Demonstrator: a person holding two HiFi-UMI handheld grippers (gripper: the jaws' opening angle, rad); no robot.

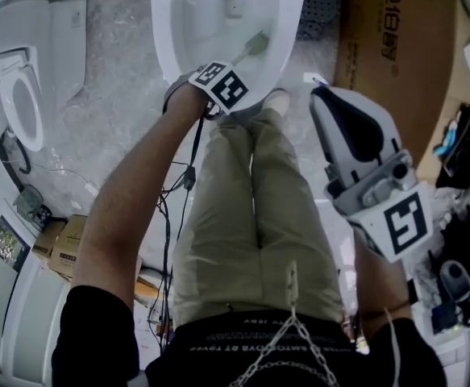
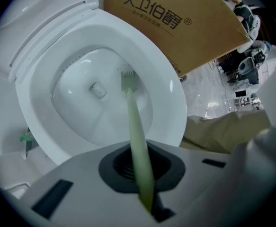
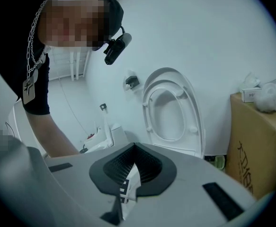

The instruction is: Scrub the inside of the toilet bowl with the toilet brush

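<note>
The left gripper (image 2: pixel 145 193) pinches the long pale green toilet brush (image 2: pixel 135 126). Its bristles are inside the round white toilet bowl (image 2: pixel 171 93), near the right wall. A brown cardboard box (image 2: pixel 175 27) stands just beside the rim. The right gripper (image 3: pixel 123 202) pinches a small white card with black squares (image 3: pixel 131 178).

Head cam: high up, faces steeply down past the person's legs (image 1: pixel 251 216) to the floor (image 1: pixel 114 111). Toilet bowl (image 1: pixel 164 39) sits top centre, mid-range.

Left gripper cam: rides the left hand-held gripper (image 2: pixel 140 164), v. close above the rim, looks along the jaws down into the bowl. Toilet brush (image 1: pixel 256 43) runs up mid-frame. Shares w/ head view: bowl, brush, cardboard box (image 1: pixel 388 47), bit of trouser leg.

Right gripper cam: rides the right hand-held gripper (image 3: pixel 130 174), off to the side, faces outward & slightly up at a white wall (image 3: pixel 190 32), a raised toilet seat (image 3: pixel 187 103) & the person's chest (image 3: pixel 7 41). Bowl not in it.
</note>
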